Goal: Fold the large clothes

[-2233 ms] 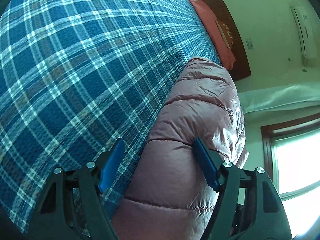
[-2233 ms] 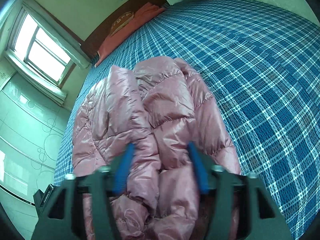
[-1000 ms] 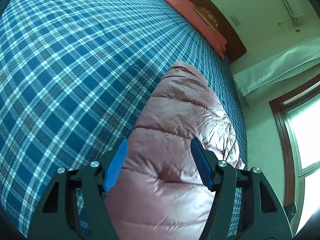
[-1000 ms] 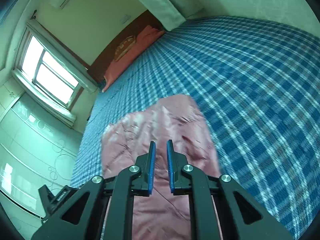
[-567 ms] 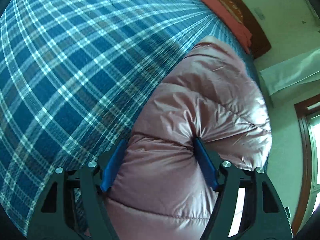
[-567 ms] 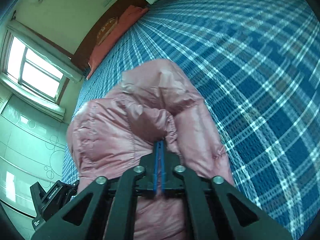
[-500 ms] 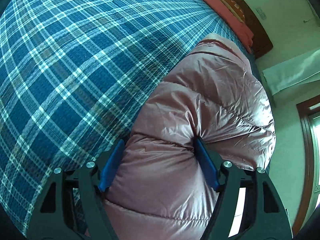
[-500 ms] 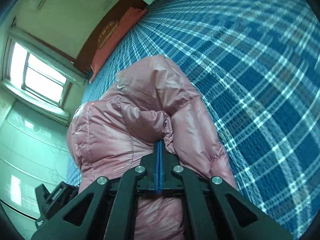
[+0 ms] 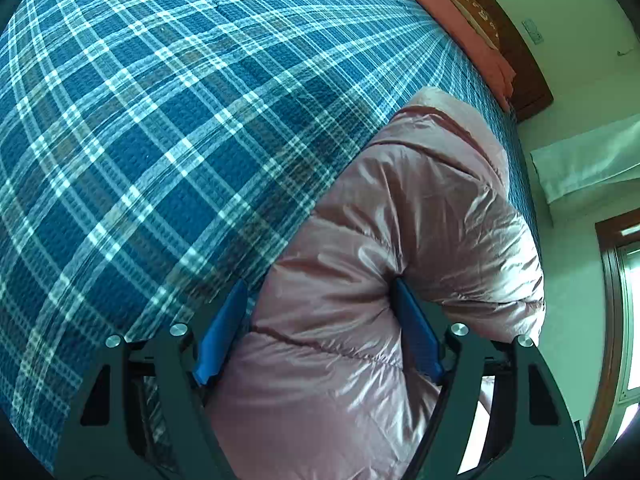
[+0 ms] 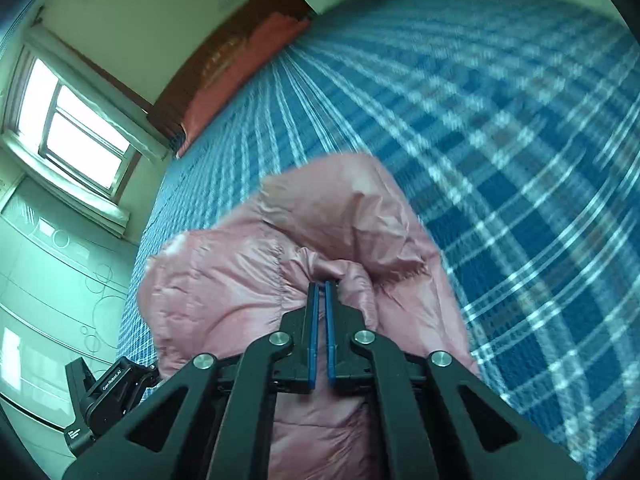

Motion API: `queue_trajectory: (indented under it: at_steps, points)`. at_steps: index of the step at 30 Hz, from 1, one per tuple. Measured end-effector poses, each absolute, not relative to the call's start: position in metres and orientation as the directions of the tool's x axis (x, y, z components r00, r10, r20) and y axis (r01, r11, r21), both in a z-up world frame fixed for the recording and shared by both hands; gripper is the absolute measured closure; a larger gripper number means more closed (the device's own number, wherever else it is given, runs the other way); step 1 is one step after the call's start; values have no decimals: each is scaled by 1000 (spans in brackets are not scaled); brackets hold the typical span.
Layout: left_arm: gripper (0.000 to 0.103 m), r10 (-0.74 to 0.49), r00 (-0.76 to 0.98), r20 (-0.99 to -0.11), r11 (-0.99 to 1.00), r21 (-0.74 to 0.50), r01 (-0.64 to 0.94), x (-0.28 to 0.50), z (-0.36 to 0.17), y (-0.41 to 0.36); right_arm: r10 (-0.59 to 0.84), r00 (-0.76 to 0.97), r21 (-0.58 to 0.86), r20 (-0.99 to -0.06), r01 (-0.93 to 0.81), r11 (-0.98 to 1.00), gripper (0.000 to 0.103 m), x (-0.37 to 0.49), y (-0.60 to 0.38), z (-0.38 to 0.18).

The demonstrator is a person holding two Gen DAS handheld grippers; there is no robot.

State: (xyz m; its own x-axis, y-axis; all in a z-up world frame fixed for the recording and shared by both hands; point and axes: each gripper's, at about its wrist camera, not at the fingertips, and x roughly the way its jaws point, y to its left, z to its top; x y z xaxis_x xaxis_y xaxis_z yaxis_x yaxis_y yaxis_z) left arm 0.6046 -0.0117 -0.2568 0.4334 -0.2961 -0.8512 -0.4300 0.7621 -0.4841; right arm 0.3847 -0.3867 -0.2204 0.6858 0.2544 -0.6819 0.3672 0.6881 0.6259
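Observation:
A puffy pink down jacket (image 9: 400, 220) lies bunched on a blue plaid bedspread (image 9: 160, 140). My left gripper (image 9: 320, 304) points down into the jacket, which bulges up between the pads. Its jaws are wide and opening. The right pad sits in a crease, and a sliver of bedspread shows beside the left pad's tip. In the right wrist view the jacket (image 10: 240, 280) puckers toward my right gripper (image 10: 320, 284), which is shut on a gathered fold at its tips. The jacket's near end is hidden under both tools.
The bedspread (image 10: 500, 160) stretches wide to the far side. A salmon pillow (image 9: 460, 28) lies against the wooden headboard (image 9: 528, 80). A window (image 10: 76, 136) and pale wardrobe panels (image 10: 48, 280) line one side. The left tool's black housing (image 10: 108, 396) shows beside the jacket.
Both grippers have come down onto the jacket. The right jaws have gone from slightly apart to shut on a fold. The left jaws have widened a little and sunk into the padding.

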Motion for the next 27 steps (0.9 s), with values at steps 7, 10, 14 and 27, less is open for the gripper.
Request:
queue_trajectory:
  at_steps: [7, 10, 14, 27]
  points:
    - [25, -258, 425, -867, 805, -436, -401, 609, -248, -20, 269, 700, 665, -661, 382, 641, 103, 381, -394, -233]
    - [25, -268, 433, -861, 782, -456, -425, 593, -238, -5, 233, 716, 646, -658, 378, 663, 99, 357, -395, -211]
    - [19, -300, 439, -847, 744, -496, -447, 569, -237, 14, 210, 739, 643, -640, 365, 674, 86, 323, -395, -193]
    - [2, -514, 422, -747, 629, -663, -406, 549, -263, 26, 335, 743, 785, -579, 398, 474, 44, 276, -408, -240]
